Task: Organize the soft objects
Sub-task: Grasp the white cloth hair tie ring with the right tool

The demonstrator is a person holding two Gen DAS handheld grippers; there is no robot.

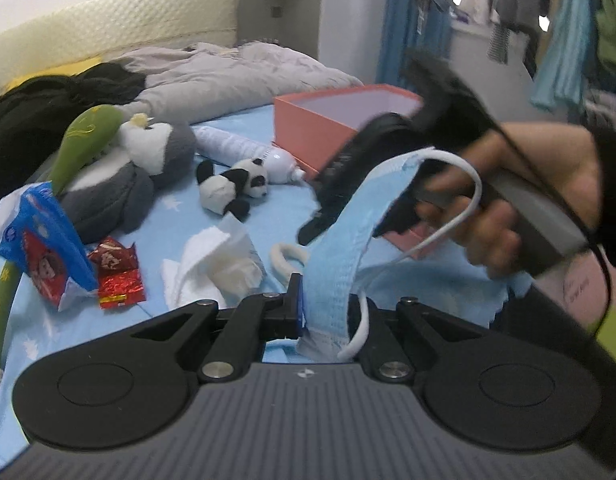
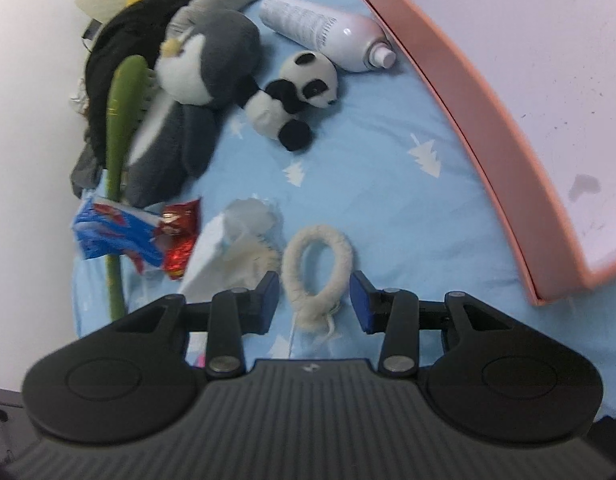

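Observation:
My left gripper (image 1: 308, 304) is shut on the lower end of a blue face mask (image 1: 336, 248), which rises from its jaws with a white ear loop (image 1: 464, 200) curling right. In the left wrist view a hand (image 1: 508, 208) holds my right gripper (image 1: 344, 232) just behind the mask. My right gripper (image 2: 314, 300) stands open low over the blue sheet, with a fluffy white hair ring (image 2: 293, 276) lying between its blue pads (image 2: 267, 296), untouched. A toy panda (image 2: 295, 92) and a grey plush penguin (image 2: 203, 68) lie further up the bed.
An open pink box (image 2: 468, 112) sits at the right, a white spray bottle (image 2: 320, 32) beside it. Crumpled tissue (image 2: 235, 248), a red wrapper (image 2: 179, 236), a blue packet (image 2: 111, 232) and a green brush (image 2: 121, 120) lie left. A grey duvet (image 1: 235, 72) and dark clothes (image 1: 47, 108) lie behind.

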